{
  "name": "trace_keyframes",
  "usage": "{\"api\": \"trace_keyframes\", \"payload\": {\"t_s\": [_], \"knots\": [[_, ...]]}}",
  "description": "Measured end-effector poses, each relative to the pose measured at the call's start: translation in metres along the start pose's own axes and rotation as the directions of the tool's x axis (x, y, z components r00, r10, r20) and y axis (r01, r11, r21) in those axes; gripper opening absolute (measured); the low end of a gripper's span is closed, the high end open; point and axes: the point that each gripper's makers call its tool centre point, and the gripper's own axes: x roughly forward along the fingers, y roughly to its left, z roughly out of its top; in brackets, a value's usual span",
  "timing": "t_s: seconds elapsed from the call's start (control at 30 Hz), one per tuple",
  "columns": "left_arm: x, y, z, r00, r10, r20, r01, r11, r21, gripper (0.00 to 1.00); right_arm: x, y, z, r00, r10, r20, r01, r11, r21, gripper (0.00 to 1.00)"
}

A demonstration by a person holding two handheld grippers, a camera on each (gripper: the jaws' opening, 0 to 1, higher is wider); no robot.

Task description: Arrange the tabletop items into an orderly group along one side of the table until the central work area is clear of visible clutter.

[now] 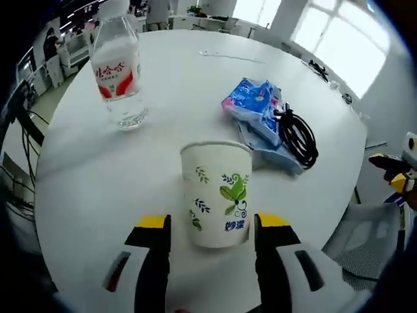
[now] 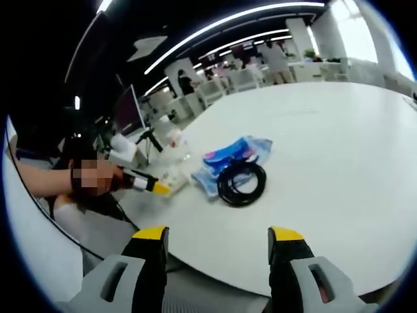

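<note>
The left gripper (image 1: 212, 225) has its 2 yellow-tipped jaws spread, with a paper cup (image 1: 217, 193) standing upright between them; whether the pads touch the cup's sides cannot be told. The cup is white with green leaf prints and sits on the white round table (image 1: 169, 117) near its edge. Beyond the cup and to the left in the left gripper view, a clear water bottle (image 1: 118, 72) with a red and white label stands upright, well apart from the cup. To the right of the cup lies a blue tissue pack (image 1: 257, 107), and a coiled black cable (image 1: 298, 137) rests partly on it.

The right gripper (image 2: 218, 238) holds nothing, its 2 jaws spread wide above the table's near edge. In the right gripper view the table (image 2: 339, 150) stretches away, with the tissue pack (image 2: 236, 151) and the black cable (image 2: 241, 182) lying together, the cable coil nearer the camera. The left gripper (image 2: 148, 184) enters from the left, its yellow tip beside the cup (image 2: 171, 178), which is blurred here. Behind them the bottle (image 2: 174, 145) is faintly visible. Desks and chairs fill the room beyond.
</note>
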Motion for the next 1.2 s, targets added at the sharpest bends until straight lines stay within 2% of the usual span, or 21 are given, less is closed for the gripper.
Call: {"api": "trace_keyframes", "payload": {"t_s": [0.13,0.17,0.2,0.23,0.27,0.3,0.4,0.57,0.73,0.8,0.87,0.93,1.03,1.2], "knots": [[0.003,-0.003,-0.002,1.000,0.020,-0.006,-0.019,0.999,0.045,0.50,-0.003,-0.001,-0.003,1.000,-0.005,-0.005,0.005,1.000,0.003,0.63],[0.003,-0.005,-0.001,1.000,0.017,0.000,-0.017,0.999,0.045,0.47,-0.003,-0.001,-0.003,1.000,-0.005,-0.005,0.005,1.000,0.004,0.63],[0.003,-0.005,0.001,1.000,0.013,0.010,-0.013,0.999,0.044,0.39,-0.003,-0.003,-0.004,1.000,-0.007,-0.006,0.007,1.000,0.006,0.63],[0.004,-0.008,0.004,0.999,0.003,0.035,-0.003,1.000,0.012,0.36,-0.004,-0.003,-0.004,1.000,-0.008,-0.006,0.008,1.000,0.007,0.63],[0.004,-0.009,0.006,0.999,-0.014,0.045,0.013,1.000,0.010,0.36,-0.004,-0.004,-0.003,1.000,-0.009,-0.005,0.009,1.000,0.007,0.63],[0.001,-0.015,0.007,0.998,-0.044,0.053,0.045,0.998,-0.033,0.36,-0.004,-0.004,-0.003,1.000,-0.009,-0.003,0.009,1.000,0.008,0.63],[-0.007,-0.014,0.011,0.997,-0.024,0.080,0.026,0.999,-0.020,0.36,-0.004,-0.003,-0.001,1.000,-0.007,0.000,0.007,1.000,0.007,0.63],[-0.020,-0.016,0.013,0.992,-0.030,0.121,0.037,0.998,-0.054,0.36,0.001,0.000,0.002,1.000,0.001,0.000,-0.001,1.000,0.004,0.63],[-0.033,-0.026,0.011,0.988,-0.044,0.147,0.052,0.998,-0.048,0.36,0.007,0.008,0.005,1.000,0.022,-0.001,-0.022,1.000,-0.007,0.63],[-0.040,-0.032,0.011,0.985,-0.056,0.166,0.065,0.997,-0.047,0.36,0.011,0.011,0.006,0.999,0.033,-0.005,-0.033,0.999,-0.012,0.63],[-0.045,-0.041,0.014,0.977,-0.084,0.197,0.099,0.993,-0.066,0.36,0.013,0.014,0.006,0.999,0.043,-0.011,-0.043,0.999,-0.022,0.63],[-0.056,-0.058,0.011,0.970,-0.131,0.205,0.147,0.987,-0.066,0.36,0.015,0.018,0.005,0.998,0.055,-0.022,-0.055,0.998,-0.041,0.63],[-0.058,-0.074,0.016,0.948,-0.206,0.242,0.233,0.969,-0.086,0.36,0.018,0.023,0.005,0.997,0.073,-0.039,-0.075,0.995,-0.071,0.63],[-0.057,-0.088,0.009,0.938,-0.236,0.252,0.266,0.959,-0.093,0.36,0.023,0.027,0.007,0.995,0.087,-0.044,-0.091,0.992,-0.088,0.62]]}}
